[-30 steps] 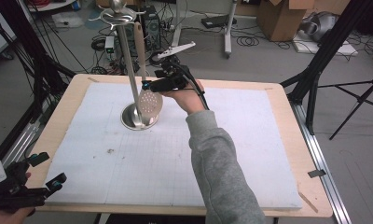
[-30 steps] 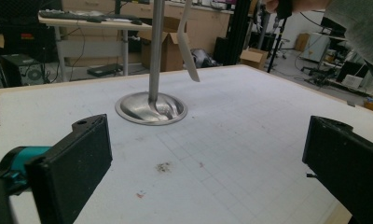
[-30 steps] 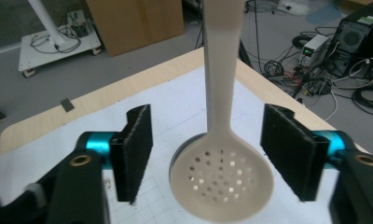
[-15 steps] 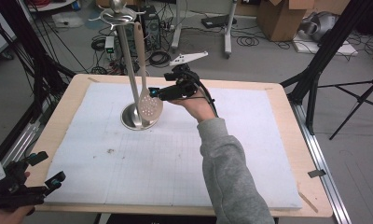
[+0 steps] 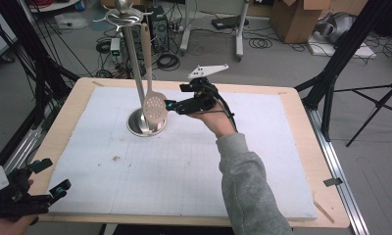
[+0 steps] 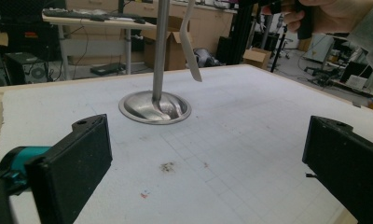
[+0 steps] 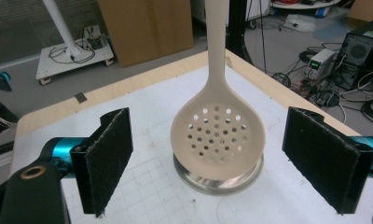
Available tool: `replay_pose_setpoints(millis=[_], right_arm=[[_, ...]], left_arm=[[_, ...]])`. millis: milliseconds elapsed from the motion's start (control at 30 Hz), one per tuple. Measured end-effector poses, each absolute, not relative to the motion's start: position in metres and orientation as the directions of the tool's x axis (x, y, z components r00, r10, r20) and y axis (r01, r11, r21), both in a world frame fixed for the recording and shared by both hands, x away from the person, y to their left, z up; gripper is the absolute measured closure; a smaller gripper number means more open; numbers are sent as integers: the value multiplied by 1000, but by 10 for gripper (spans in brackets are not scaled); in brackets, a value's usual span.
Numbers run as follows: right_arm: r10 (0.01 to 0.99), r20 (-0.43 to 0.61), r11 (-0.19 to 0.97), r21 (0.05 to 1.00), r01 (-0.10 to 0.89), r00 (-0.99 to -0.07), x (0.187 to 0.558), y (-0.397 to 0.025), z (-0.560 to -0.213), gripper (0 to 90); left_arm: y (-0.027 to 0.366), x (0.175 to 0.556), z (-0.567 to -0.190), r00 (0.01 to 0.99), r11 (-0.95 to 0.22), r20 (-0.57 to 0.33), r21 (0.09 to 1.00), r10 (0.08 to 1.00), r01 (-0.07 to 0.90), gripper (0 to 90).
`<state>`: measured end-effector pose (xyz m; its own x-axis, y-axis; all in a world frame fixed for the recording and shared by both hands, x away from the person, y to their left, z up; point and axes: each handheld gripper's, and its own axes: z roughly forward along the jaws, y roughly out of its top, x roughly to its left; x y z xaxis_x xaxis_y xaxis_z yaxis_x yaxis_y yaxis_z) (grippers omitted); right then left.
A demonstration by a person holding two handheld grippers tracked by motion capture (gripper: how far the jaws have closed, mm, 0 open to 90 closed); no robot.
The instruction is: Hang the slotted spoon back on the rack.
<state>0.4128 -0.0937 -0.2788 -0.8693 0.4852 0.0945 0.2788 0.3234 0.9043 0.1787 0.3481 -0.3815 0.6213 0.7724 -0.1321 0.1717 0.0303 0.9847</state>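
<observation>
My right claw (image 5: 170, 105) has backed slightly toward three o'clock, jaws wide, nothing gripped; the slotted spoon (image 5: 154, 106) hangs on its stand (image 5: 146, 122), so I judge it released. Left claw (image 5: 49, 178) idles open at seven o'clock.

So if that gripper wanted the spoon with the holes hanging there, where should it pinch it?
Probably the slotted spoon's thin handle just above the bowl, coming level from the right gripper's side: the bowl looks too wide and curved, while the handle hangs straight beside the stand.
</observation>
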Motion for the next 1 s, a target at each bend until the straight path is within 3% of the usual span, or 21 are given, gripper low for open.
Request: replay_pose_setpoints(millis=[1000], right_arm=[[532, 34, 285, 934, 217, -846, 376, -138, -320, 153]], left_arm=[[336, 199, -387, 647, 10, -133, 982, 751, 190, 17]])
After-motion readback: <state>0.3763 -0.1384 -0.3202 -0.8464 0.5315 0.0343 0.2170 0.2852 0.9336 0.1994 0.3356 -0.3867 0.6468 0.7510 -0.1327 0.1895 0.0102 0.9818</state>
